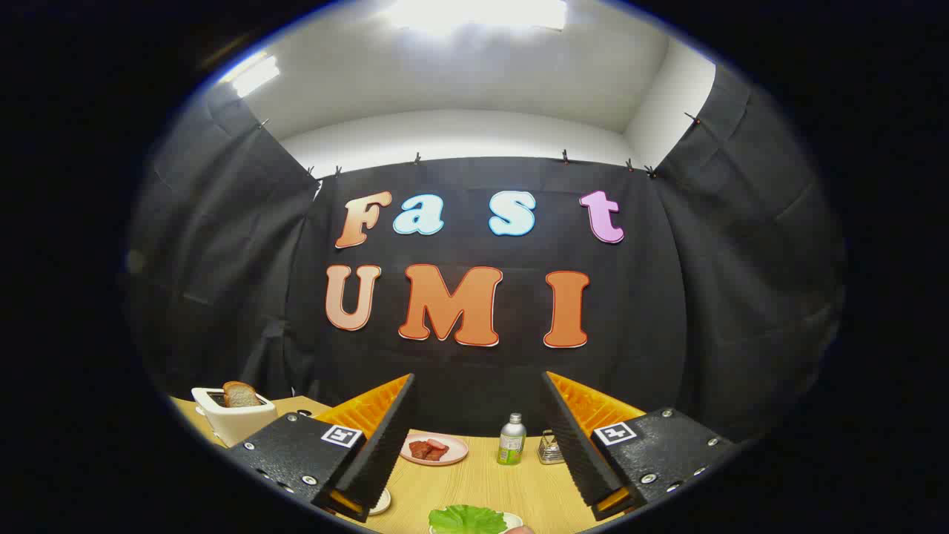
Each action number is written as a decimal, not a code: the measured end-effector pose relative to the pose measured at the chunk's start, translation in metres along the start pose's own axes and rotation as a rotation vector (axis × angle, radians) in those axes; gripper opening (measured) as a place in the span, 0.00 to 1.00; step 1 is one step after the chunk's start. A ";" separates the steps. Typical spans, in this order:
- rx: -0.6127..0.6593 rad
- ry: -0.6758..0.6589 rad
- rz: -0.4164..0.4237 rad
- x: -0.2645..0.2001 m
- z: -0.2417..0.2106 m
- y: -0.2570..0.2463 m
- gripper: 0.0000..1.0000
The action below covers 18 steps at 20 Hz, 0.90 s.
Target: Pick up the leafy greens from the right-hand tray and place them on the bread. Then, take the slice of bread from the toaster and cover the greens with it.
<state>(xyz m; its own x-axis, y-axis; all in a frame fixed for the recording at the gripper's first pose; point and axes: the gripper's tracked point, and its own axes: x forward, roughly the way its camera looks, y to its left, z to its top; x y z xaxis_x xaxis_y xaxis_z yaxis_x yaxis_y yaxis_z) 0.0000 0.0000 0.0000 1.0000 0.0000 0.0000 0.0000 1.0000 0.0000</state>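
My gripper (480, 445) is open and held above the wooden table, its two black-padded fingers (382, 445) spread wide with nothing between them. Leafy greens (467, 518) lie on a pale tray (513, 521) just below and between the fingertips. A white toaster (230, 419) stands far off beyond the left finger, with a slice of bread (239, 394) sticking up out of its slot. A sliver of a white plate (380, 502) peeks out beside the left fingertip; what lies on it is hidden.
Ahead between the fingers sit a pink plate with red meat slices (434, 449), a small green bottle (511, 440) and a small metal holder (551, 448). The black cloth wall closes off the table's far side.
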 end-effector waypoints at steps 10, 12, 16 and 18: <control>-0.037 -0.038 0.036 0.002 0.010 0.013 0.98; -0.040 -0.038 0.078 0.004 0.002 0.030 0.98; -0.015 -0.024 0.118 0.018 -0.008 0.047 0.98; -0.031 0.007 0.102 0.026 -0.016 0.041 0.98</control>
<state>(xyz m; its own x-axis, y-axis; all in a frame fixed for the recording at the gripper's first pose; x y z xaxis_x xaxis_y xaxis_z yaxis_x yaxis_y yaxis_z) 0.0264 0.0412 -0.0164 0.9948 0.1018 -0.0088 -0.1020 0.9943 -0.0310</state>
